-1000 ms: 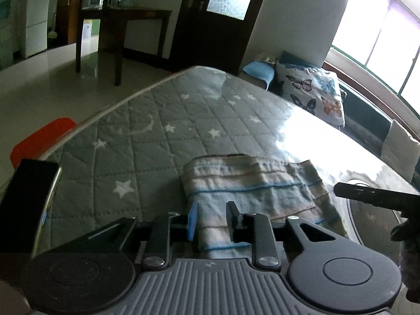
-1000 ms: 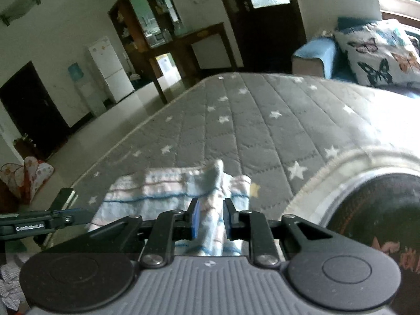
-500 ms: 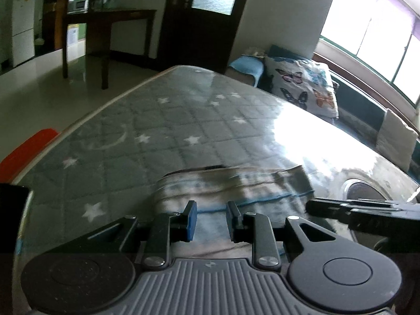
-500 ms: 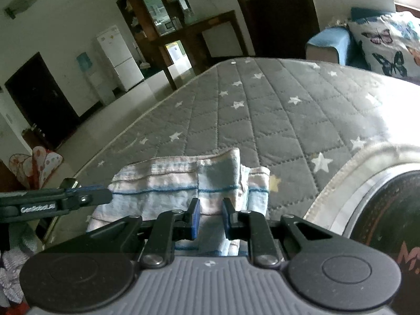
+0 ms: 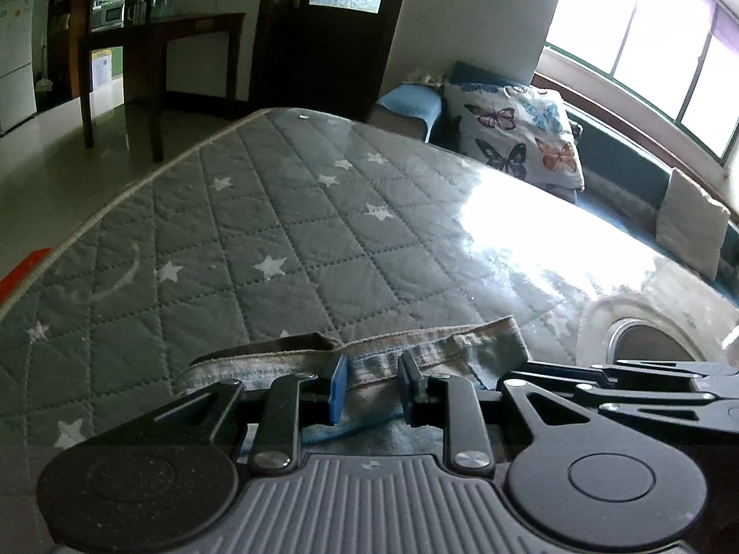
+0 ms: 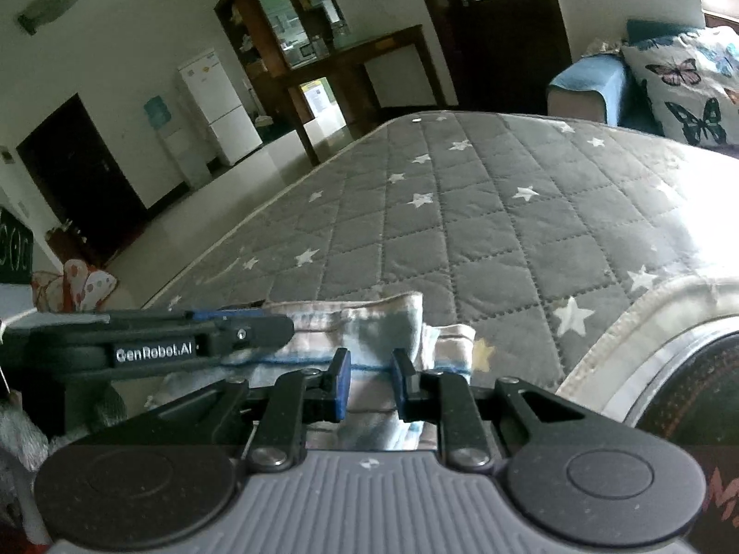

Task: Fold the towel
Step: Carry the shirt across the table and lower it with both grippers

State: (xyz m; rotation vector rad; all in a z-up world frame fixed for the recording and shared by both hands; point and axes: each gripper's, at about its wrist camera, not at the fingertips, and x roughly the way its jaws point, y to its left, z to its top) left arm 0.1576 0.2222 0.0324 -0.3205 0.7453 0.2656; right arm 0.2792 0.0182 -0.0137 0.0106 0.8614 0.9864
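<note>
Midway through the fold, a striped towel lies partly doubled on the near end of a star-quilted bench. Both claws reach over it: the left claw and right claw each show jaws narrowly apart with cloth in the gap, though whether the pads actually pinch it cannot be told. Next, seemingly, comes carrying the near edge across to the far hem and squaring it.

Woven cloth towel, quilted matt mattress, matt plastic claw
</note>
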